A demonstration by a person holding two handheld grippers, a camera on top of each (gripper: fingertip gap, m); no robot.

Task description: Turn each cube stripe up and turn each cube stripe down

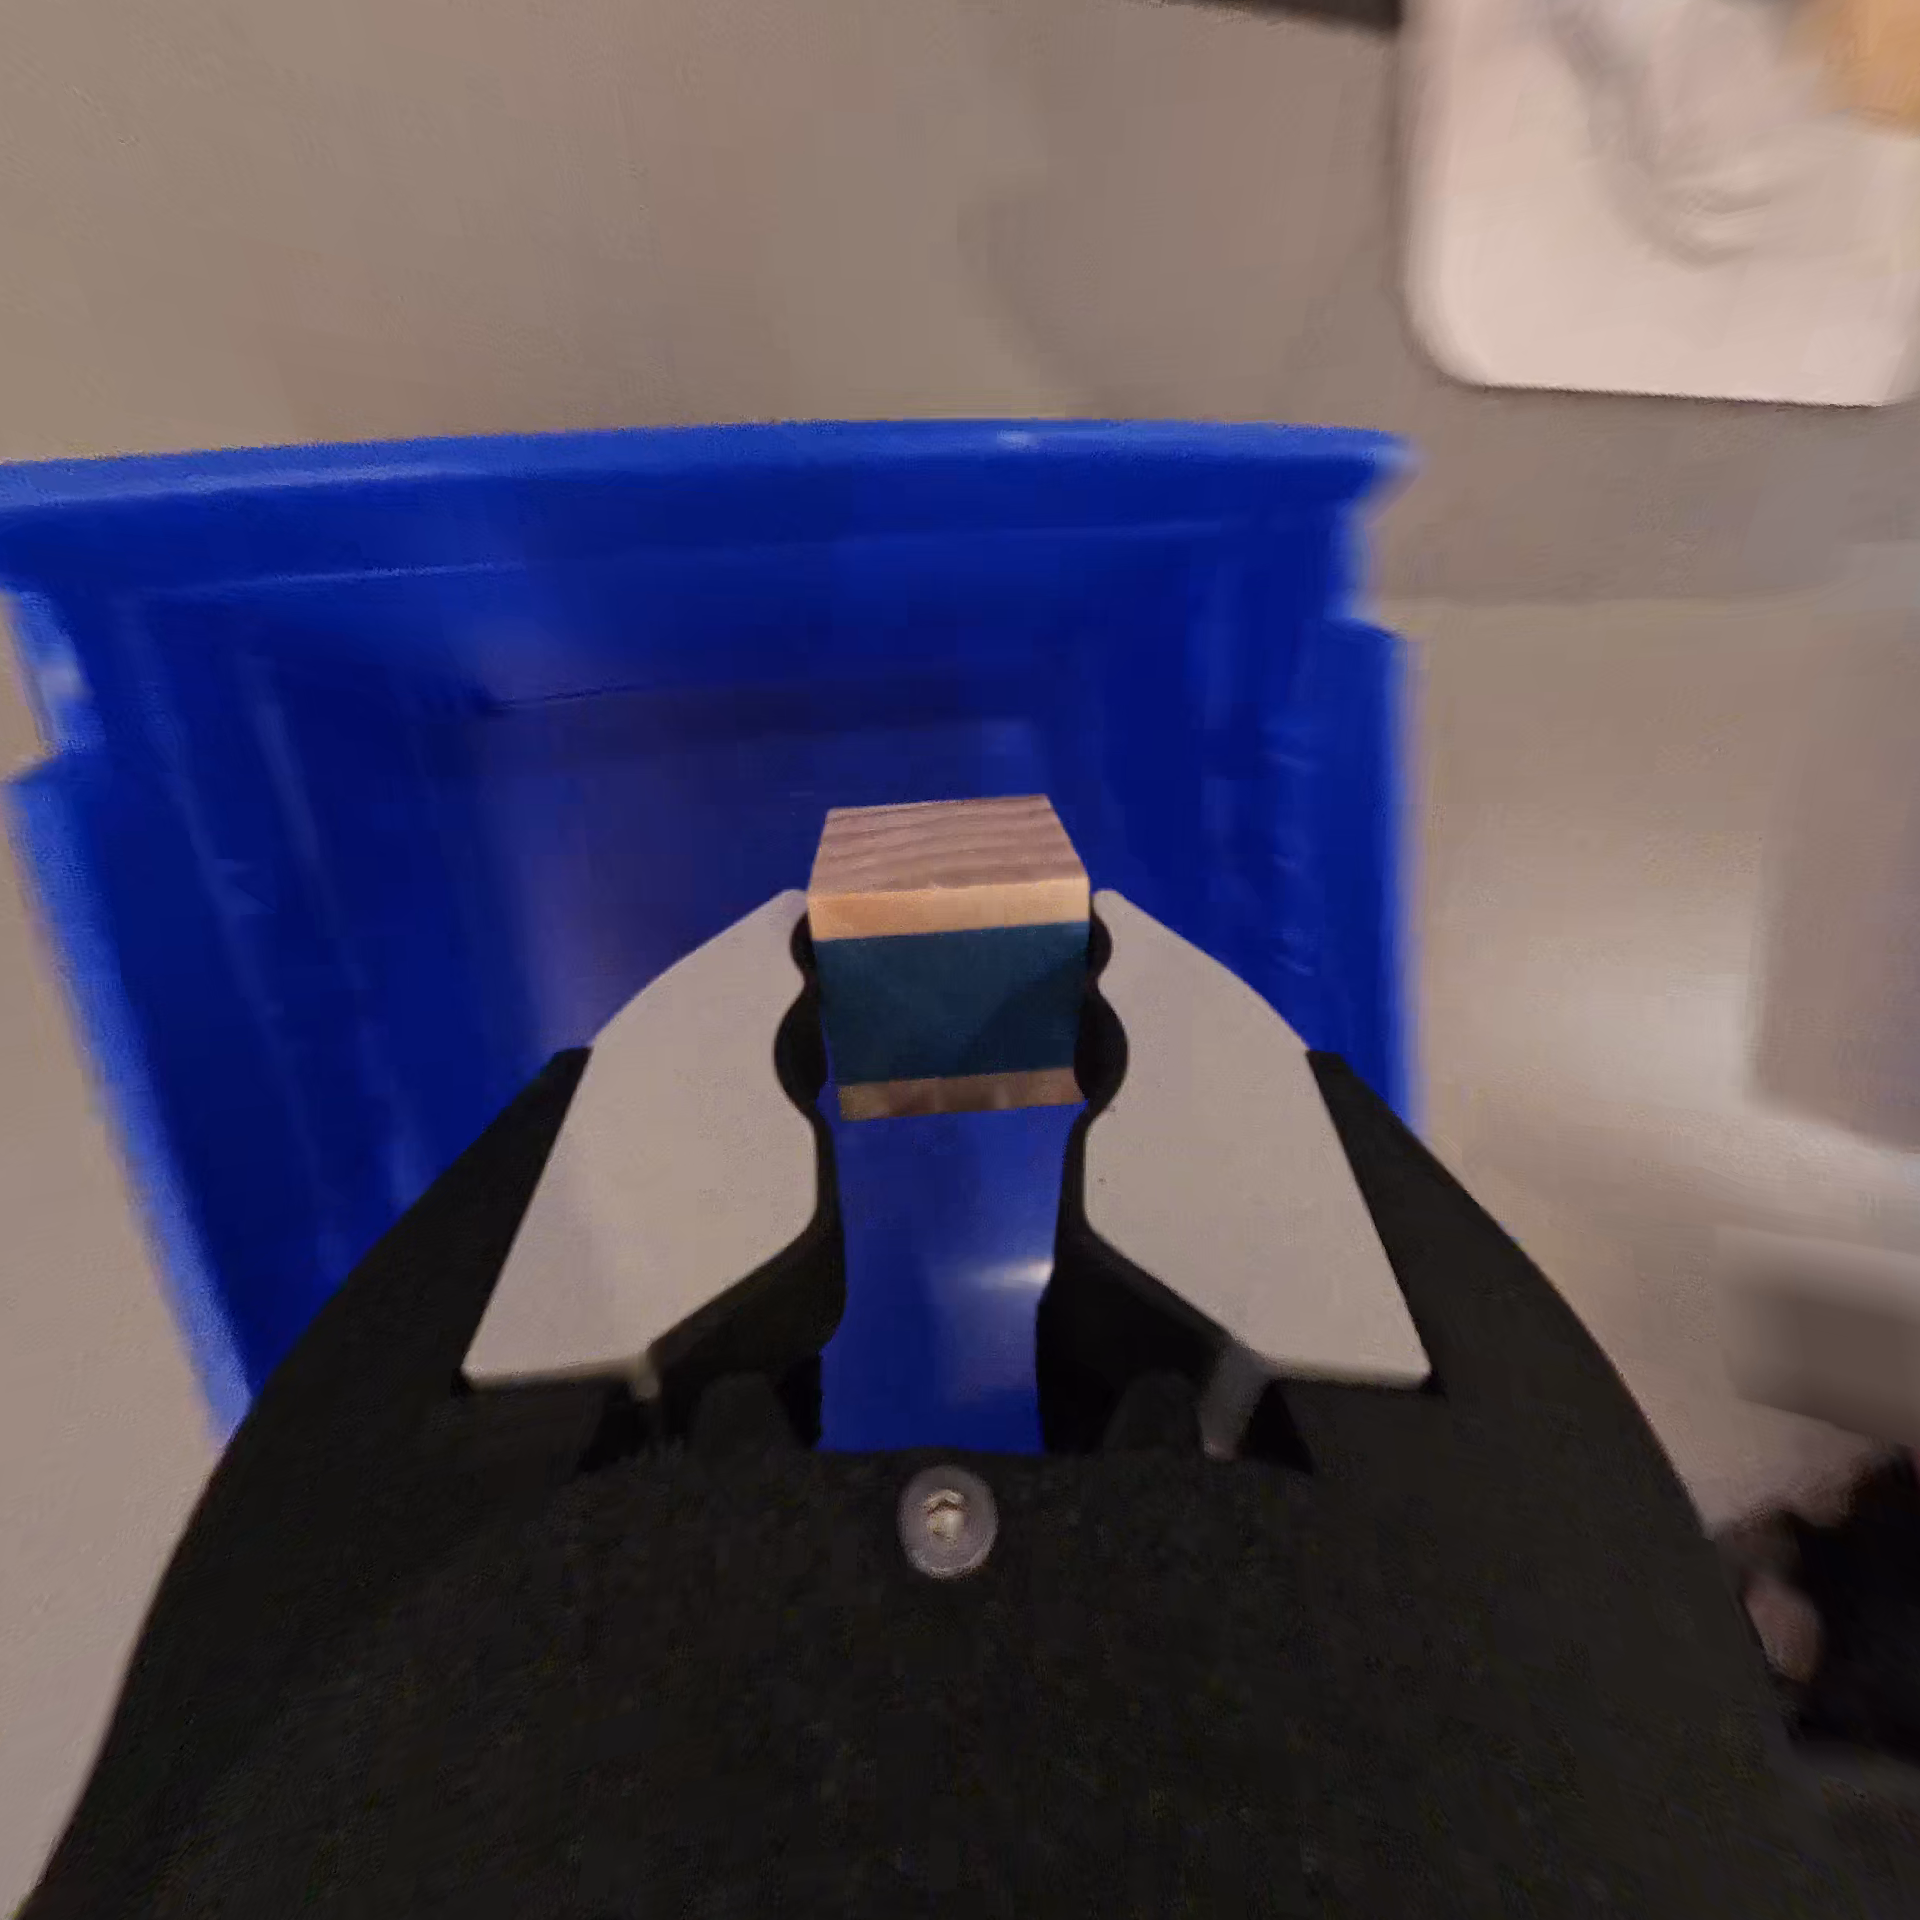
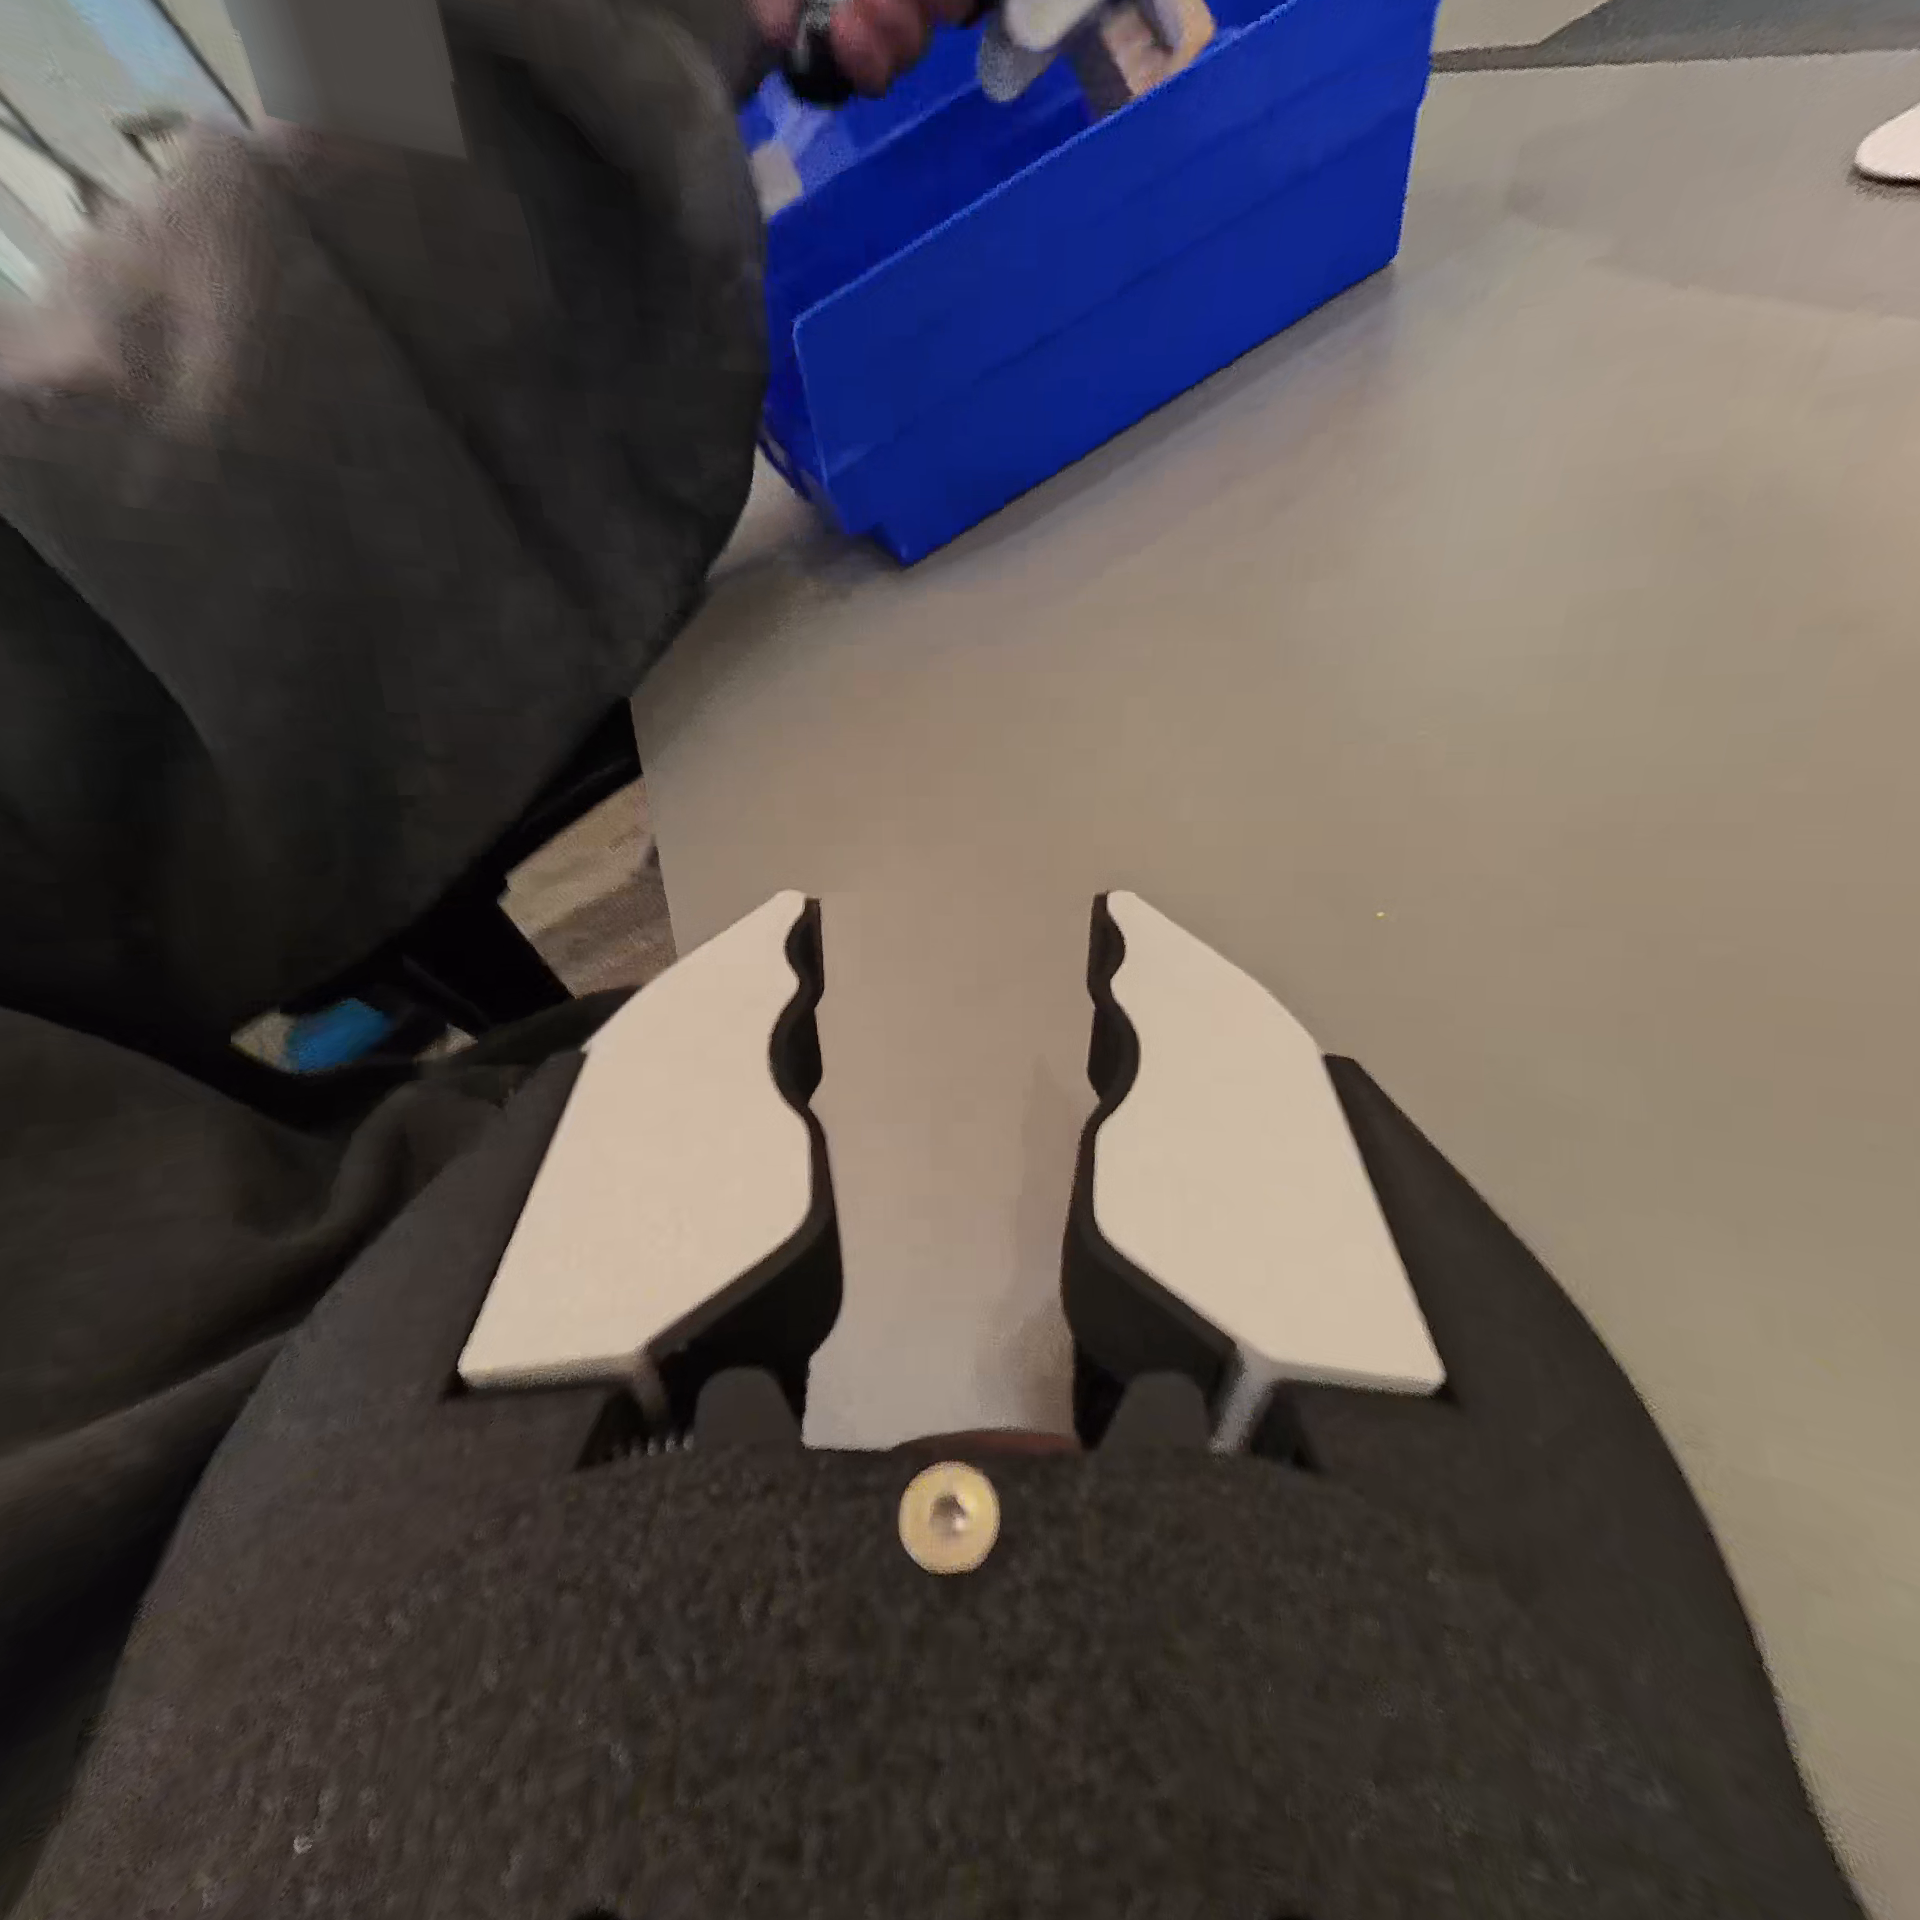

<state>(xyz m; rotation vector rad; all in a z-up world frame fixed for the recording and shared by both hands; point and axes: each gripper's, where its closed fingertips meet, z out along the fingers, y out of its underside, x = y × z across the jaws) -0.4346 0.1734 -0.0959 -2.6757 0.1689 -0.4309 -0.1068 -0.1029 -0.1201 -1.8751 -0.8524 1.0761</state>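
My left gripper [image 1: 948, 914] is shut on a wooden cube [image 1: 948, 956] with a blue stripe. The stripe faces the camera and a bare wood face is on top. I hold the cube over the open blue bin [image 1: 312, 831]. In the right wrist view the bin [image 2: 1091, 312] stands far off on the grey table [image 2: 1455, 831], with the left gripper [image 2: 1049, 31] blurred above it, a cube [image 2: 1127, 57] in its fingers. My right gripper [image 2: 954, 914] is open and empty, low over the table near its left edge.
A white tray-like thing [image 1: 1662, 208] lies on the table beyond the bin at the upper right. A person's dark sleeve [image 2: 364, 468] fills the left of the right wrist view. A white object [image 2: 1891, 145] shows at the far right edge.
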